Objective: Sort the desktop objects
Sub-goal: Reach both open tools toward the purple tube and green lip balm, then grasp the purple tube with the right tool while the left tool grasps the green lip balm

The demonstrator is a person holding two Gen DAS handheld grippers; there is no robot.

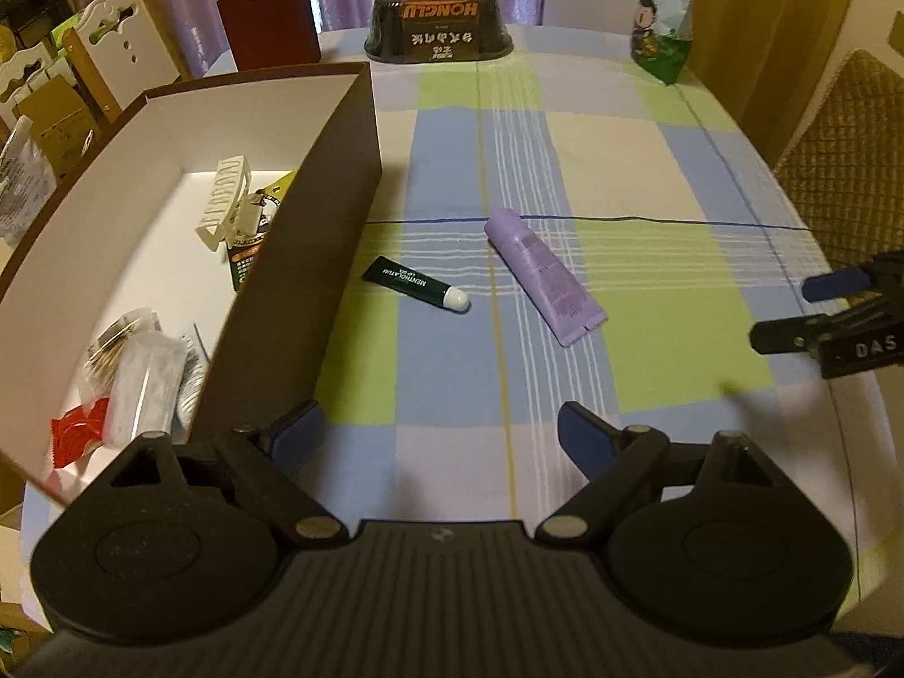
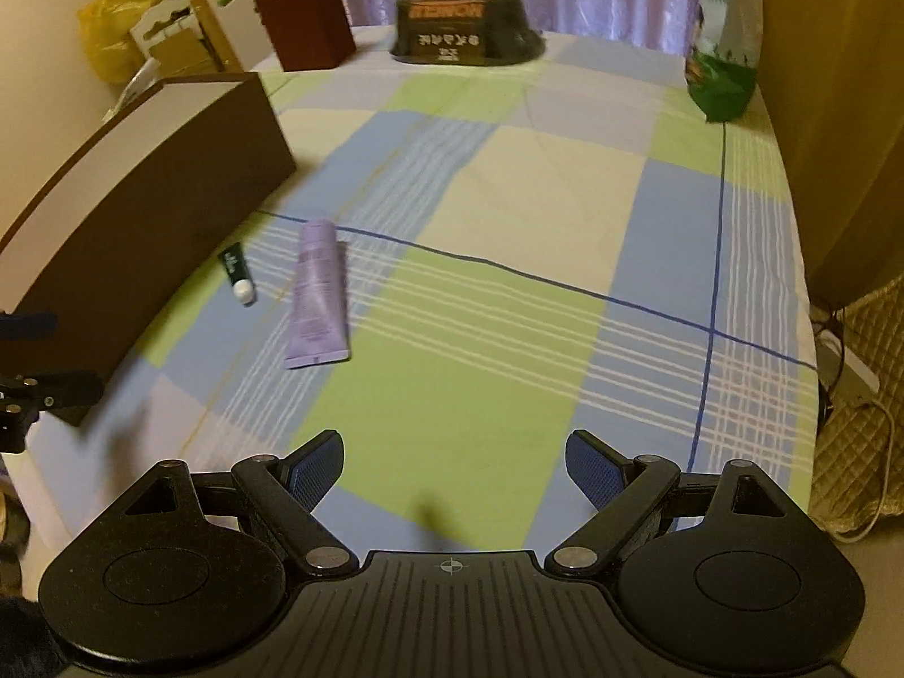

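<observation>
A purple tube (image 1: 545,277) (image 2: 318,296) and a dark green lip-balm tube (image 1: 417,284) (image 2: 237,274) with a white cap lie on the checked tablecloth, right of the brown box (image 1: 316,214) (image 2: 141,192). Inside the box are a cream hair claw (image 1: 221,200), a green packet (image 1: 251,243), a red wrapper (image 1: 76,432) and clear sachets (image 1: 147,378). My left gripper (image 1: 440,435) hovers open and empty in front of the two tubes, beside the box wall. My right gripper (image 2: 455,469) is open and empty over the cloth, right of the purple tube.
At the table's far edge stand a dark red carton (image 1: 271,22) (image 2: 308,20), a black food tub (image 1: 438,25) (image 2: 466,25) and a green-white bag (image 1: 666,17) (image 2: 726,39). A quilted chair (image 1: 847,152) and a cable (image 2: 870,452) are at the right.
</observation>
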